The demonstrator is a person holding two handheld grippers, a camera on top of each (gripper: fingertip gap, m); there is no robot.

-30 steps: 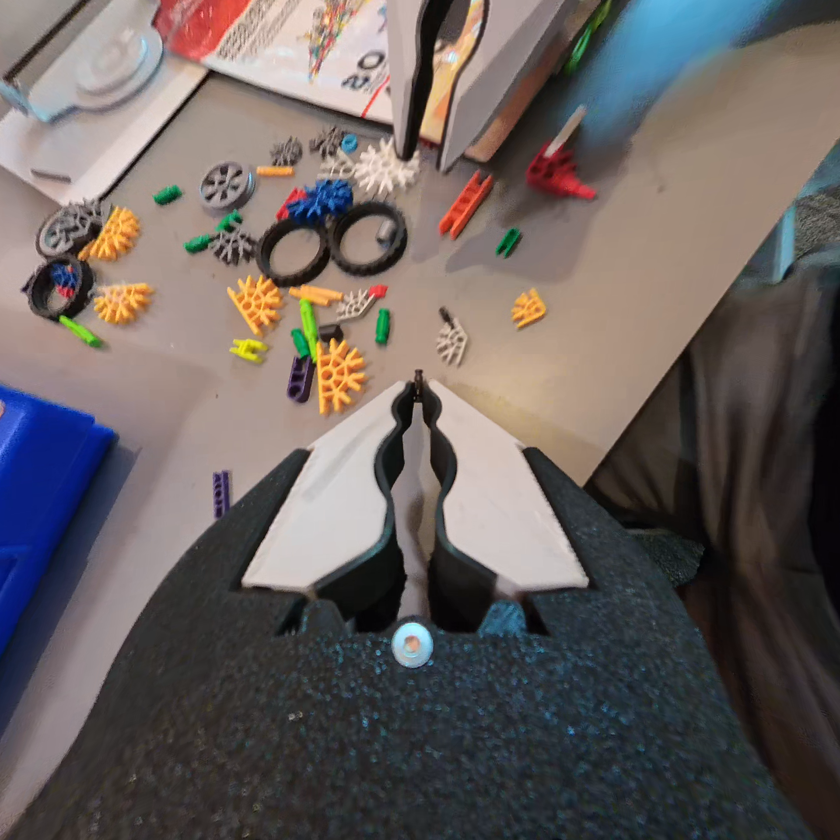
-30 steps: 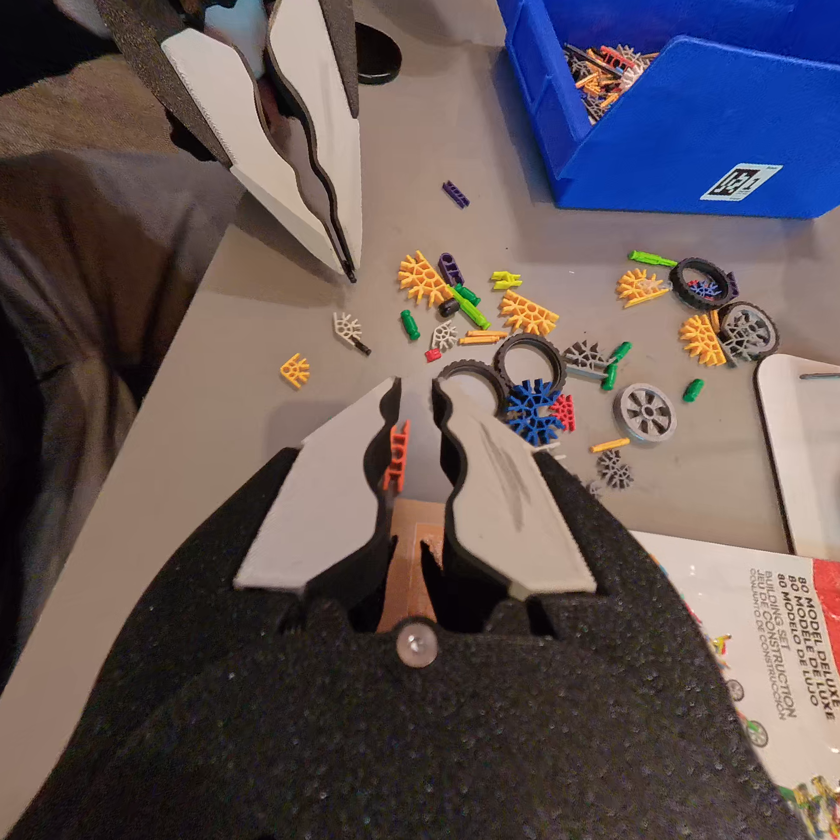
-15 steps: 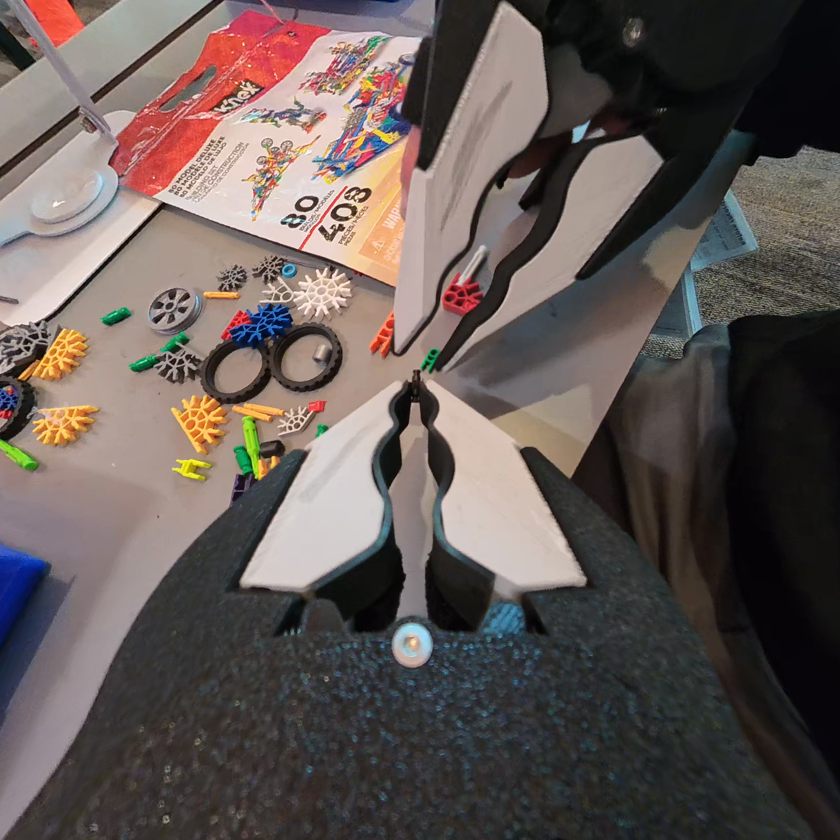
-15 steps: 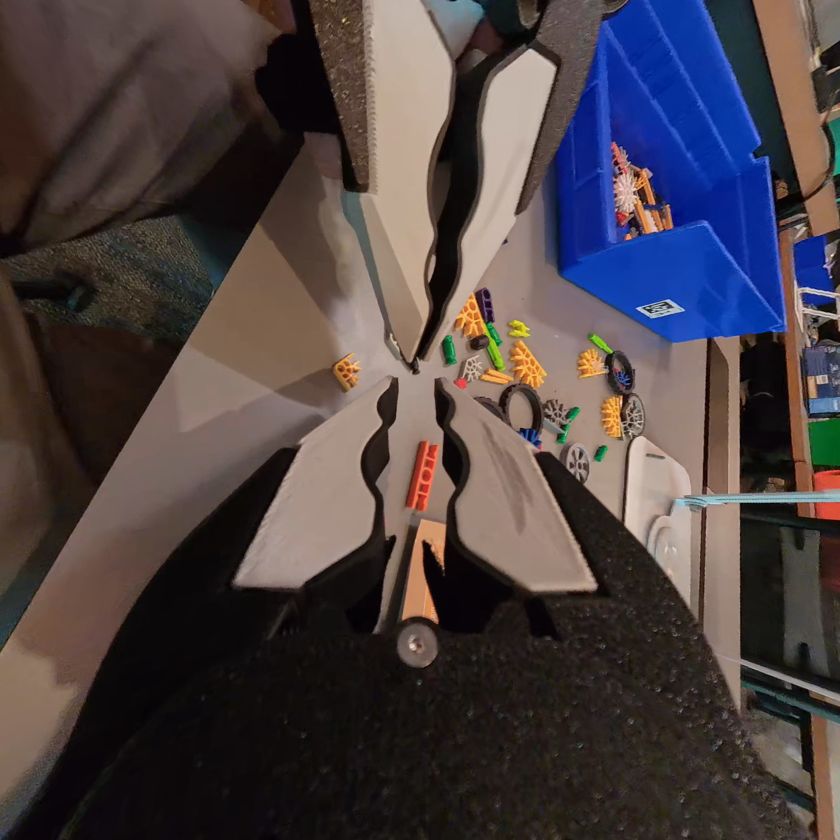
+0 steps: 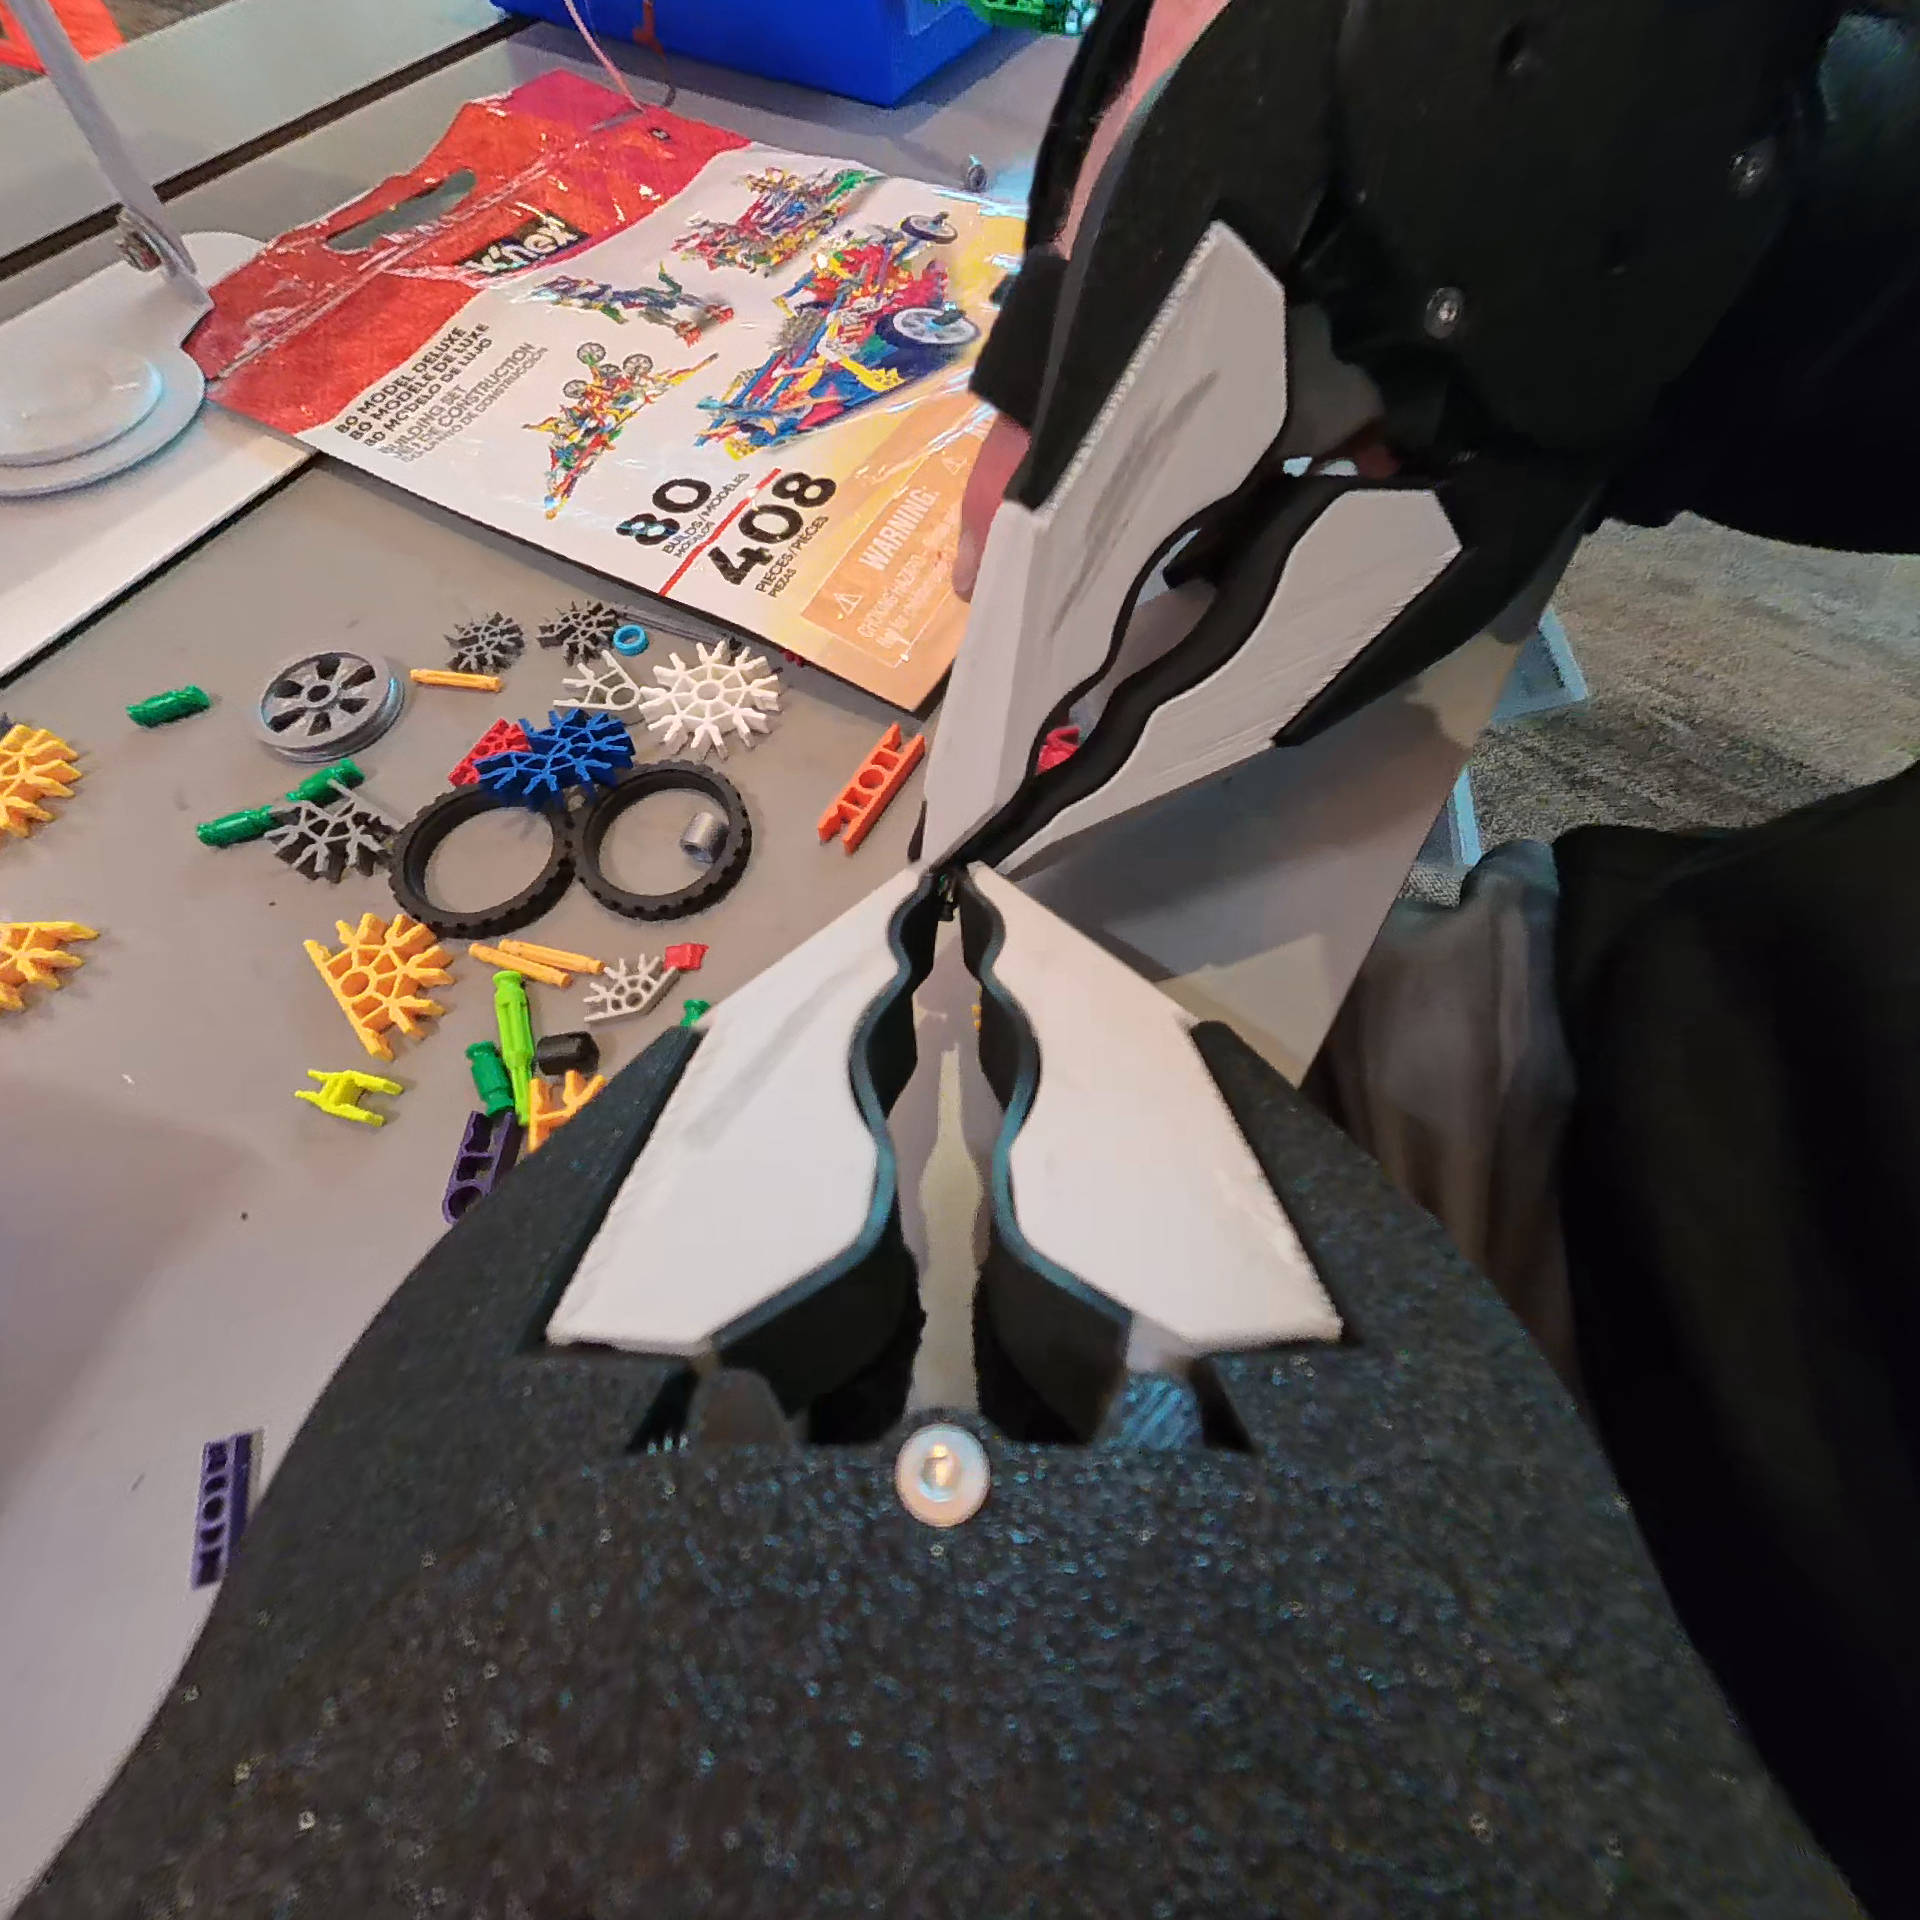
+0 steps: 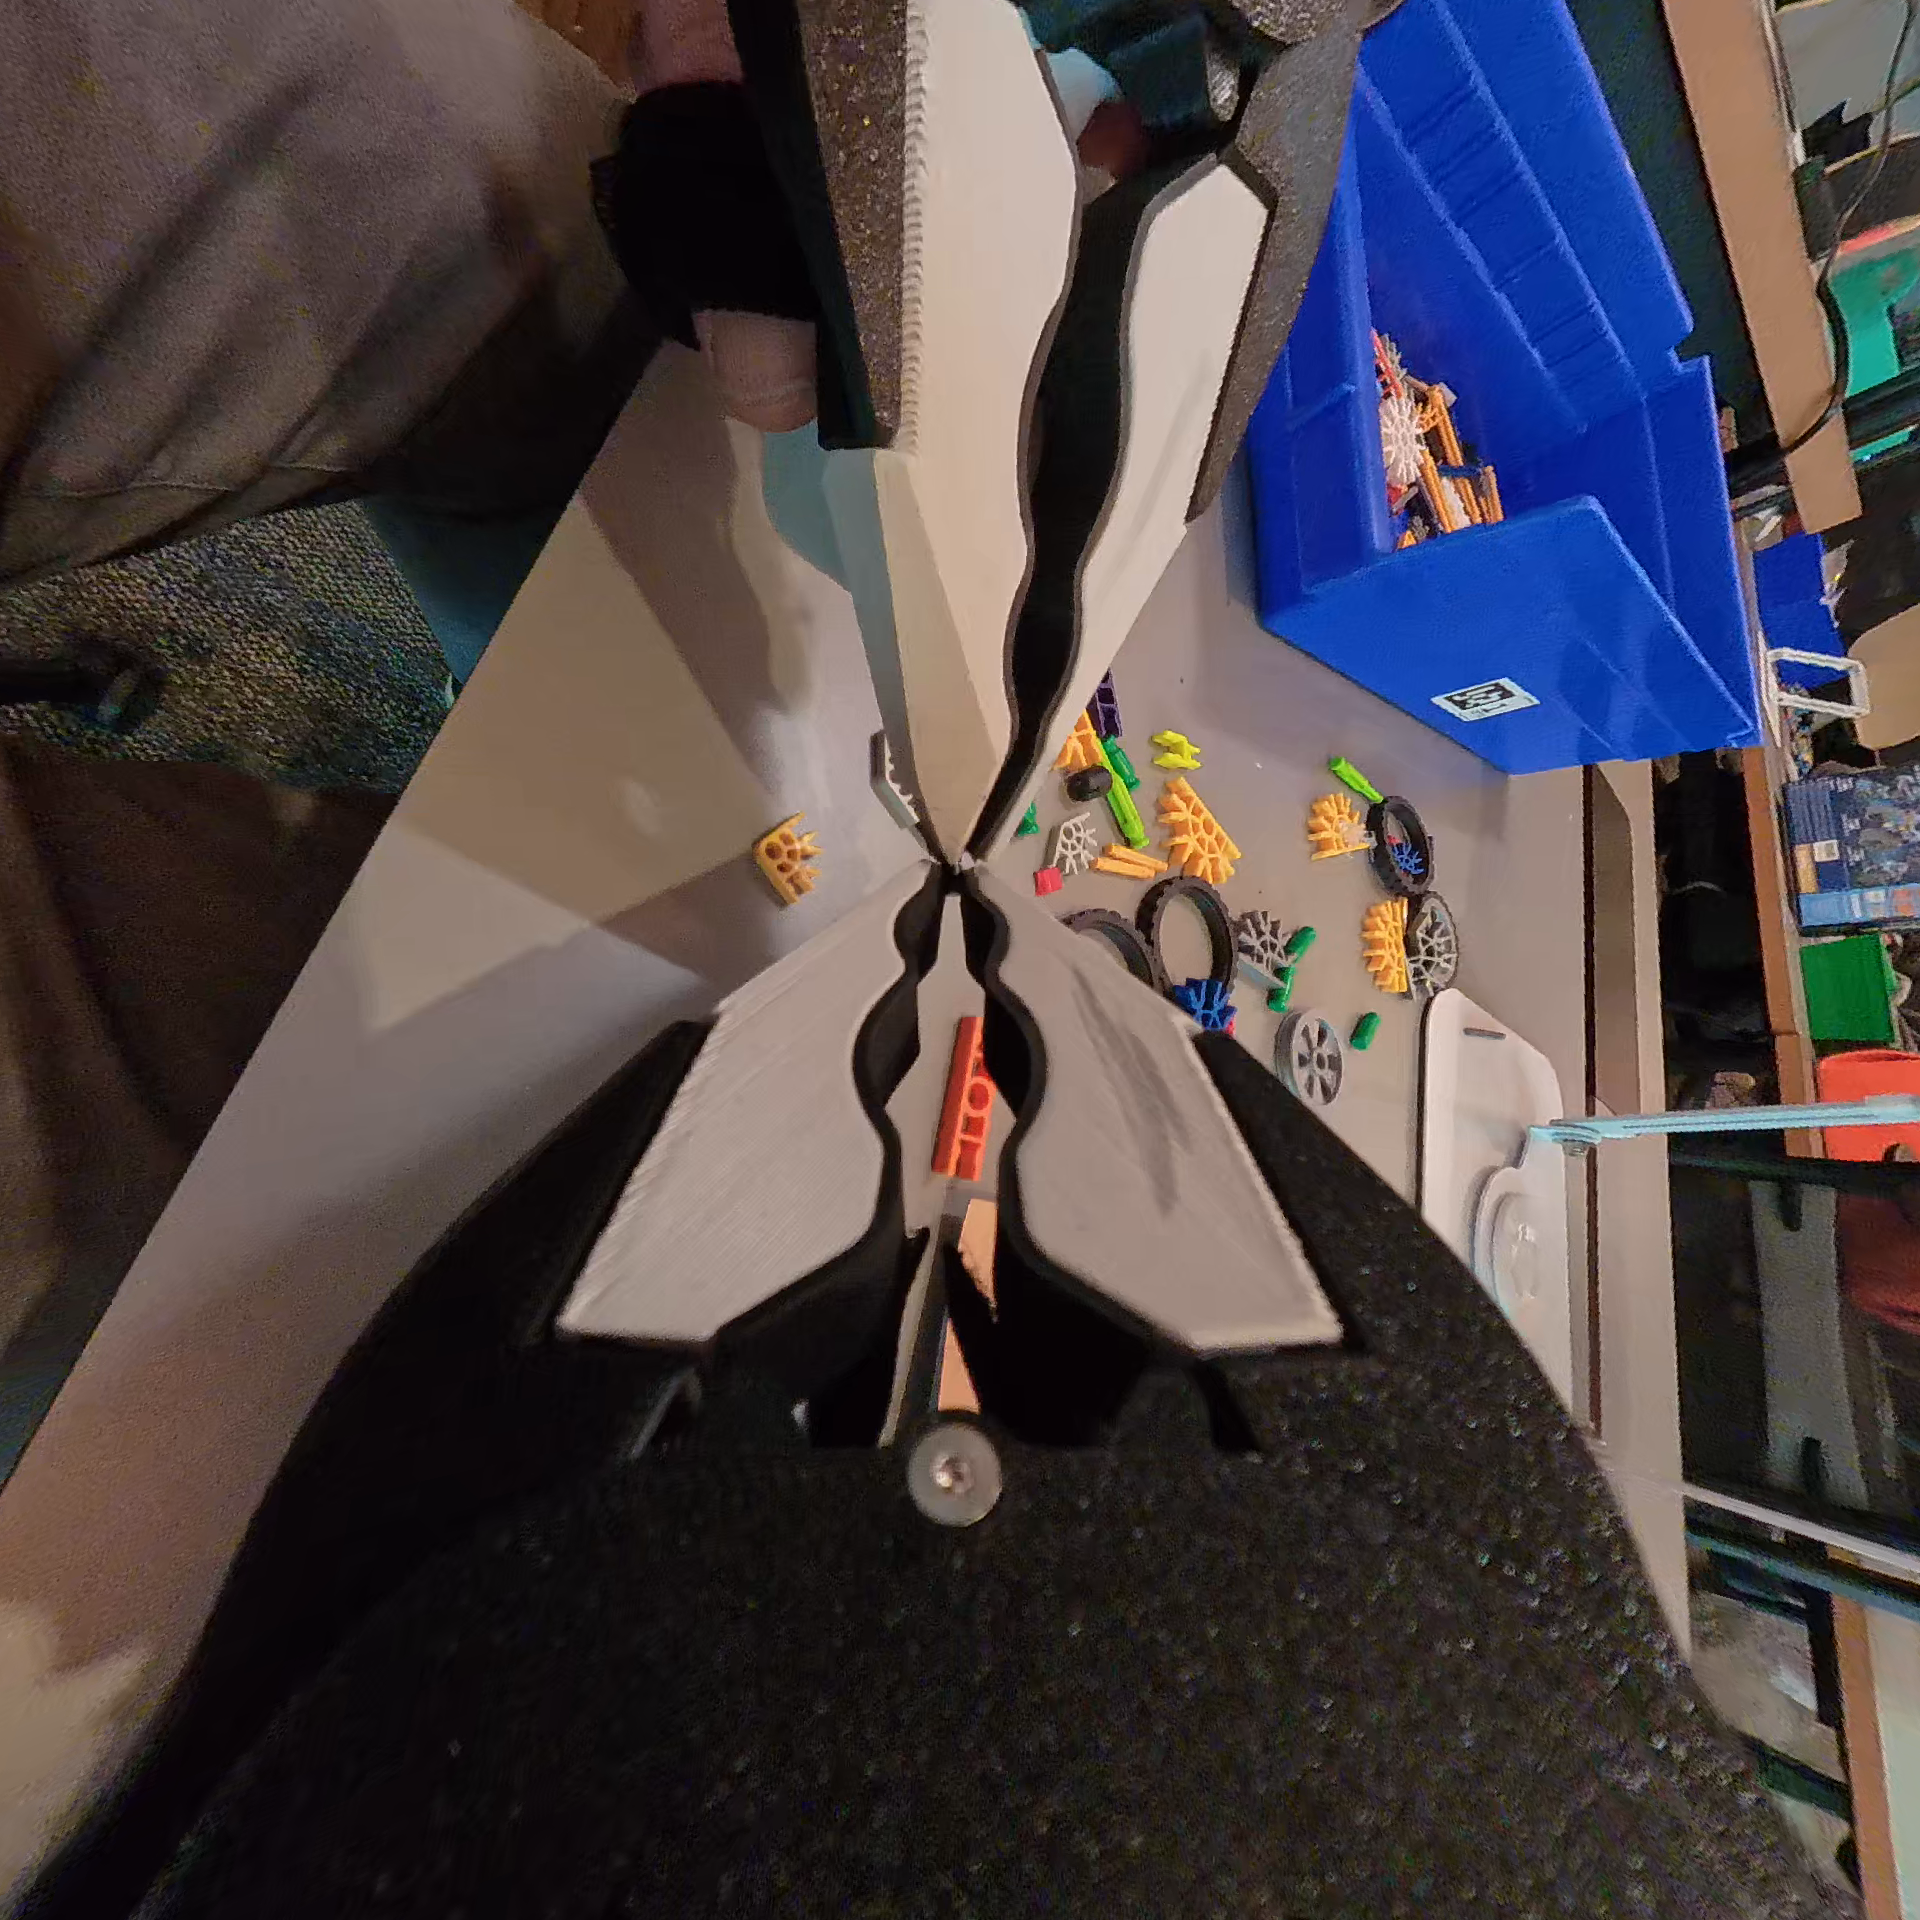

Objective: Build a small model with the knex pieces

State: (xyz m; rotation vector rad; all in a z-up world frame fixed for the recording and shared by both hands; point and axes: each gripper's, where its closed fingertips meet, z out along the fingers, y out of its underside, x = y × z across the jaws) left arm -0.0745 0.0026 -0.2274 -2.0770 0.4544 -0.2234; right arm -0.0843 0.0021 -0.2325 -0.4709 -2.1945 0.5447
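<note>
My left gripper [image 5: 943,891] is shut on a small dark piece [image 5: 945,885] pinched at its very tips, held above the grey table [image 5: 156,1195] near its edge. My right gripper [image 6: 951,888] reaches in from the opposite side and also shows in the left wrist view [image 5: 928,854]. Its jaws have narrowed to a slit and meet the left gripper's tips [image 6: 961,847] point to point at that piece. An orange ladder-shaped piece [image 6: 966,1096] lies on the table and shows through the gap between the right fingers.
Loose building pieces lie scattered: two black tyres [image 5: 665,831], yellow connectors [image 5: 379,982], a white snowflake piece [image 5: 712,696] and a grey wheel [image 5: 327,707]. A printed bag [image 5: 623,395] lies behind them. A blue bin [image 6: 1558,623] holds more pieces. A person's dark clothing is past the table edge. Less than 4 cm separates the two grippers' tips. The grey wheel [image 5: 327,707] is about equally far from each gripper, around 20 cm. It turns up in the right wrist view [image 6: 1311,1048] as well.
The two grippers have come together tip to tip above the table edge. The right gripper's jaws, open before, have closed to a slit. The left gripper stays shut on the dark piece.
</note>
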